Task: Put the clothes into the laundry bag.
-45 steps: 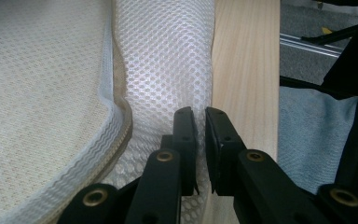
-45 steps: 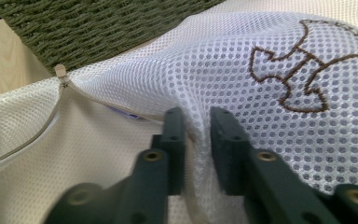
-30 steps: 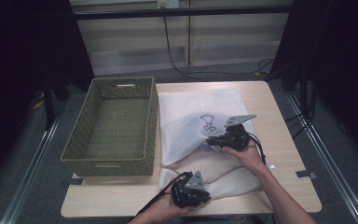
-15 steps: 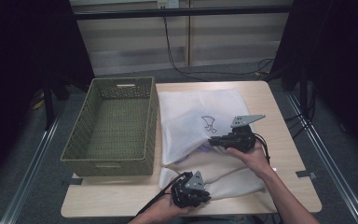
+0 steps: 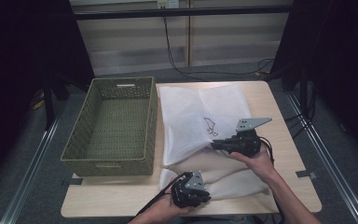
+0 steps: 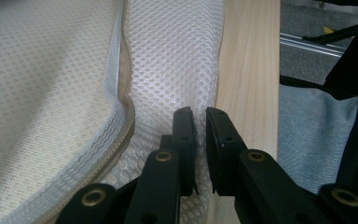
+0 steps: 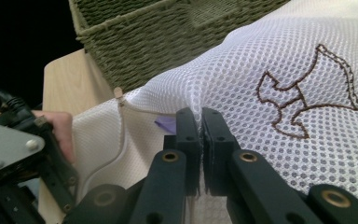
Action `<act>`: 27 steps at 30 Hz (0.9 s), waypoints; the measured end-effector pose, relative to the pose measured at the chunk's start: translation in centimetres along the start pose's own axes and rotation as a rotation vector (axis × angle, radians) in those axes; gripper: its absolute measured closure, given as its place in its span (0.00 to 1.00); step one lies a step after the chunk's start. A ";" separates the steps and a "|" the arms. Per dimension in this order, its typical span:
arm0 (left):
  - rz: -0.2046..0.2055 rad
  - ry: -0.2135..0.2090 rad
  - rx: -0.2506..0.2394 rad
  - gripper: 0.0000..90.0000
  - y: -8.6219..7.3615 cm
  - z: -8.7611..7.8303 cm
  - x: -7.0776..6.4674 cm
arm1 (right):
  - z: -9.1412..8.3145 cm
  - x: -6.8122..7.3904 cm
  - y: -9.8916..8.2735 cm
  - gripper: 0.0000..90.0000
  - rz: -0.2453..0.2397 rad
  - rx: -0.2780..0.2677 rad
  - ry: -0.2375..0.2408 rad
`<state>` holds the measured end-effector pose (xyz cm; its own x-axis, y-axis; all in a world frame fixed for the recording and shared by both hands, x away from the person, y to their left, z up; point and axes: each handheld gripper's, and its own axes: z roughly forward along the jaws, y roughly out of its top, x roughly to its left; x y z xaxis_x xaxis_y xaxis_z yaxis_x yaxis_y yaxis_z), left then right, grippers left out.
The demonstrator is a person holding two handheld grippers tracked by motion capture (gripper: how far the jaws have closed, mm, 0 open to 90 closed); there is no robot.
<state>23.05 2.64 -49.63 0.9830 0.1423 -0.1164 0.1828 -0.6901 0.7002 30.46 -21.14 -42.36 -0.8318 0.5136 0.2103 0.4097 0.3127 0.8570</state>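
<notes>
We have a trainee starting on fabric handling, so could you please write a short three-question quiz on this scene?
1. True or false: the wicker basket holds the white mesh laundry bag.
2. What do the fingers of the right gripper pinch?
A. the basket rim
B. a fold of the mesh bag
C. a cable
3. Which gripper clamps the bag's near edge by the table's front edge?

Key:
1. False: the bag lies on the table, right of the basket.
2. B, beside the embroidered brown figure.
3. The left gripper, shut on mesh next to the zipper seam.
</notes>
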 end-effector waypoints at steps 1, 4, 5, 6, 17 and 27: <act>0.002 0.001 0.002 0.92 0.0 0.0 0.0 | 0.0 0.1 -0.1 0.97 0.002 0.003 0.003; 0.002 0.006 0.006 0.92 0.0 0.0 0.0 | 0.1 0.4 -0.6 0.96 0.001 0.014 0.011; 0.000 0.001 -0.004 0.92 0.0 0.0 0.0 | 0.1 0.4 -0.8 0.96 0.004 0.018 0.013; 0.002 0.004 0.007 0.92 0.0 0.0 0.0 | 0.2 0.4 -1.0 0.96 0.004 0.020 0.014; 0.004 0.009 0.003 0.91 0.0 0.0 -0.1 | 1.2 0.5 -2.5 0.95 0.017 0.089 0.023; 0.004 0.007 -0.005 0.90 -0.1 0.0 -0.1 | 2.2 0.5 -3.7 0.96 0.021 0.162 0.040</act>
<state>22.94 2.64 -49.69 0.9836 0.1442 -0.1083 0.1783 -0.6871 0.7043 29.37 -20.26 -46.49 -0.8352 0.4904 0.2489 0.4797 0.4283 0.7658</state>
